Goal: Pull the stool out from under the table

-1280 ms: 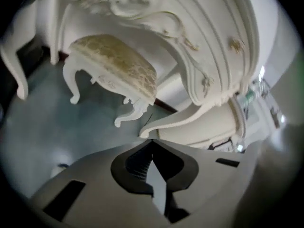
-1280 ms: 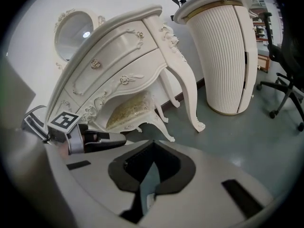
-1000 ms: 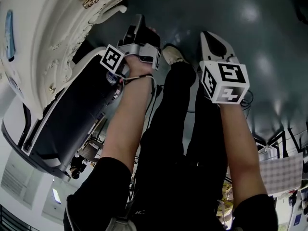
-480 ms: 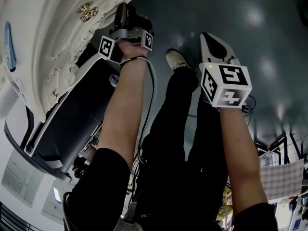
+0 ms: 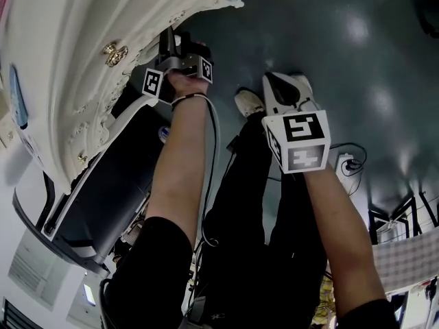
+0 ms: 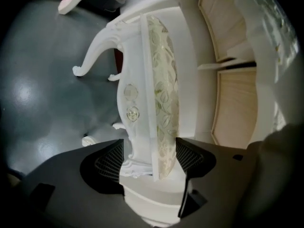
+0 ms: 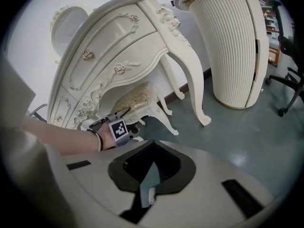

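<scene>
The stool (image 6: 161, 103) has a white carved frame and a gold leaf-patterned cushion. It stands under the ornate white dressing table (image 7: 109, 46). In the left gripper view my left gripper (image 6: 149, 153) straddles the rim of the seat. Its jaws are opening, with the frame and cushion edge between the mesh pads (image 6: 110, 161). The right gripper view shows the same left gripper (image 7: 124, 112) reaching to the stool (image 7: 137, 99) from the front. In the head view the left gripper (image 5: 175, 46) is tucked under the table's edge (image 5: 82, 46). My right gripper (image 5: 278, 88) hangs above the floor, shut and empty.
A black case with white trim (image 5: 110, 177) lies at the left beside the table. The person's legs and a white shoe (image 5: 248, 101) are below me. A fluted white round cabinet (image 7: 232, 46) and an office chair (image 7: 289, 80) stand to the right. A cable and plug (image 5: 346, 163) lie on the grey floor.
My left arm has stretched further forward under the table's edge. The right gripper has drifted left and a little lower in the head view.
</scene>
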`<state>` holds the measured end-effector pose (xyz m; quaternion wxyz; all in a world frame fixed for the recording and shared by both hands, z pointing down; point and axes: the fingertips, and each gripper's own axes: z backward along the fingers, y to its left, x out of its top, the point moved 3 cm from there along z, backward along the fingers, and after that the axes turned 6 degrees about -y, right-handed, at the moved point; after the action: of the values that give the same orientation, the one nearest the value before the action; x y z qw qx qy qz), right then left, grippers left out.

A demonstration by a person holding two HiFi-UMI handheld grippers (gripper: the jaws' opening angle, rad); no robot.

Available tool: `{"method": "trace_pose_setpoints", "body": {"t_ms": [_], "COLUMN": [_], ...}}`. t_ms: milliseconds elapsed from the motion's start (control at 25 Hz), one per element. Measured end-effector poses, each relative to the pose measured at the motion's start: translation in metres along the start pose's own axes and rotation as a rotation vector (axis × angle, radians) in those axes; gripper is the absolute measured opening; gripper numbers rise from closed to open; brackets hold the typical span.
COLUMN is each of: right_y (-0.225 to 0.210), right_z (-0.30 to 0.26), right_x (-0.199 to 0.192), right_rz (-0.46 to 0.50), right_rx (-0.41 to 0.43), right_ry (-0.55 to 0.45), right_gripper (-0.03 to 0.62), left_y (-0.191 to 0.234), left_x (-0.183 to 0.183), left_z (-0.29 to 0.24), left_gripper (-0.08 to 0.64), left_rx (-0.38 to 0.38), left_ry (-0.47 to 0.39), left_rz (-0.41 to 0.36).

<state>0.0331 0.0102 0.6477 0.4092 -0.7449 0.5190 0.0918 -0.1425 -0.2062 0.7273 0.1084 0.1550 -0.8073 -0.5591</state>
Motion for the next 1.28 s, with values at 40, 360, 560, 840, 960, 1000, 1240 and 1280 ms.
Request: {"method": "trace_pose_setpoints", "body": {"t_ms": [40, 360, 560, 840, 960, 1000, 1240, 1280], "right_y": [-0.004, -0.027, -0.020, -0.019, -0.021, -0.021, -0.023, -0.023], "right_z": [0.001, 0.000, -0.005, -0.008, -0.009, -0.009, -0.005, -0.005], "right_x": [-0.004, -0.011, -0.011, -0.012, -0.011, -0.010, -0.006, -0.005], "right_rz": [0.001, -0.051, -0.043, -0.037, -0.031, -0.030, -0.040, -0.041], "right_rx": [-0.007, -0.058, -0.038, -0.028, -0.033, -0.032, -0.033, -0.032], "right_ry": [0.007, 0.025, 0.033, 0.042, 0.040, 0.039, 0.028, 0.027], "right_gripper": [0.008, 0.008, 0.008, 0.008, 0.008, 0.008, 0.008, 0.008], "left_y": [-0.003, -0.012, -0.011, -0.014, -0.013, -0.012, -0.003, 0.000], "left_x": [0.005, 0.046, 0.052, 0.050, 0.047, 0.046, 0.028, 0.022], "left_z": [0.002, -0.004, -0.007, -0.003, 0.002, 0.004, 0.024, 0.030], "left_gripper": [0.325, 0.350, 0.290, 0.209, 0.207, 0.206, 0.202, 0.202], "left_rx": [-0.022, -0.055, -0.011, -0.027, -0.036, -0.039, -0.027, -0.023], "left_ry": [-0.036, -0.126, -0.157, -0.163, -0.164, -0.164, -0.158, -0.154], "left_rz": [0.031, 0.060, 0.048, 0.059, 0.061, 0.063, 0.090, 0.096]}}
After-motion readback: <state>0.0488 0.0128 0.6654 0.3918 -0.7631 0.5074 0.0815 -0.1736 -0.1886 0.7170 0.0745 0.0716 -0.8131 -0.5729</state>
